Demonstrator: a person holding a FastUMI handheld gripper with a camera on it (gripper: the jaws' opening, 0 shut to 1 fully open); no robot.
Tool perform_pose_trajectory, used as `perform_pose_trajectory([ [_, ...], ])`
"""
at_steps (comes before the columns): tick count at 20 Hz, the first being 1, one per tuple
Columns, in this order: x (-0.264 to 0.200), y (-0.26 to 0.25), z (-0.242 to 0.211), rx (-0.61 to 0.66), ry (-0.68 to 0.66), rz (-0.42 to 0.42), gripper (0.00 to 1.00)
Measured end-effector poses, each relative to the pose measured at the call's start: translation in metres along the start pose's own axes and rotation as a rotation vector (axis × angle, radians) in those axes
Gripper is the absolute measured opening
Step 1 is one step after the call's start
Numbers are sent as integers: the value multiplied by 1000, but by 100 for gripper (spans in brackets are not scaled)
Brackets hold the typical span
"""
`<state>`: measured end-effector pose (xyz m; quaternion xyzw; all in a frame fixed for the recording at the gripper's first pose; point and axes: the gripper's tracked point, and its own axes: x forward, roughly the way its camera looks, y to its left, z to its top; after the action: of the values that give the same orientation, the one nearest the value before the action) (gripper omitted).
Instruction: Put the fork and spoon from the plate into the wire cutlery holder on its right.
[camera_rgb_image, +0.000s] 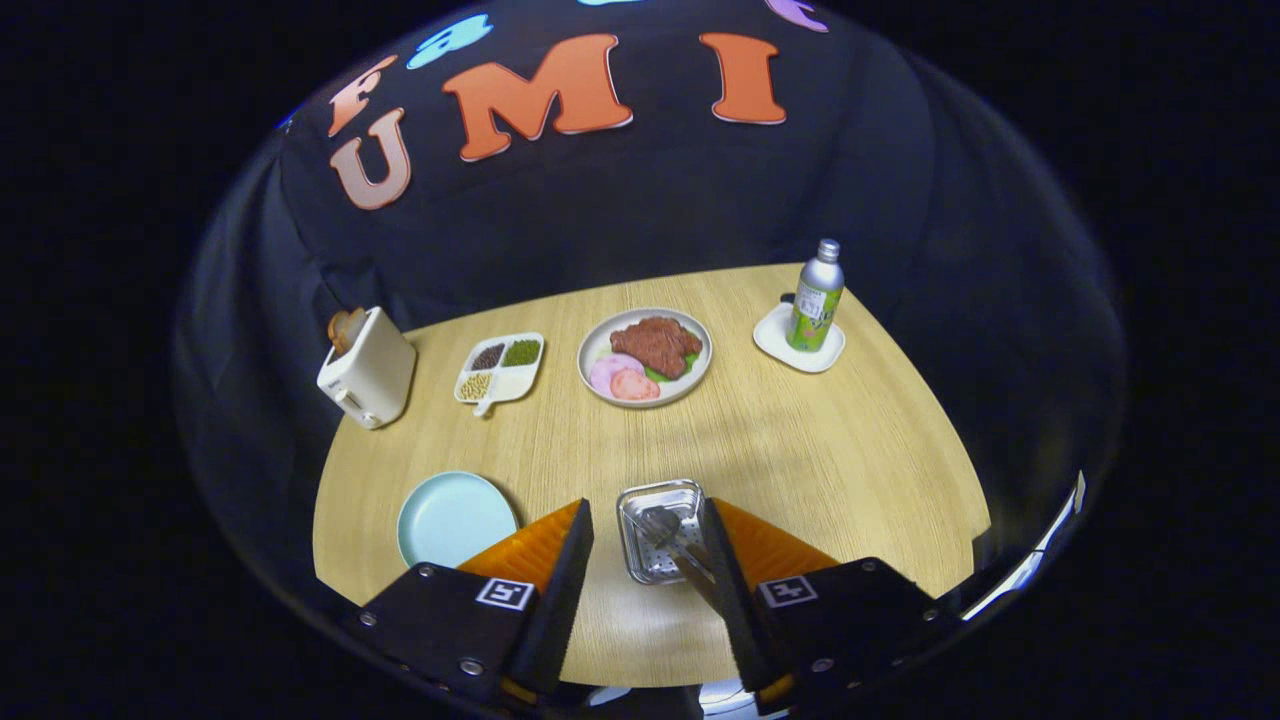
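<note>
My gripper (645, 510) is open, its two dark fingers (565, 580) spread wide above the near part of the round wooden table (800, 450). Between the fingertips stands the silver wire cutlery holder (628, 530). Metal cutlery (668, 532) lies in it, the handles leaning out against the inner side of the right finger; I cannot tell fork from spoon. Nothing is pressed between the fingers. The pale blue plate (452, 518) sits just left of the left finger, bare on the part I see.
Beyond the holder stands a plate of meat and ham (645, 355). A divided dish of beans (500, 366) and a white toaster (365, 368) are at the far left. A metal bottle (817, 297) on a white coaster (800, 345) is at the far right.
</note>
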<state>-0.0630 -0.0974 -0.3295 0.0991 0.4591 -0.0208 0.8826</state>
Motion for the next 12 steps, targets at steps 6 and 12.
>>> perform_pose_trajectory([
  [6,-44,27,82,-36,-340,24,97],
  [12,-100,42,149,-88,-645,48,97],
])
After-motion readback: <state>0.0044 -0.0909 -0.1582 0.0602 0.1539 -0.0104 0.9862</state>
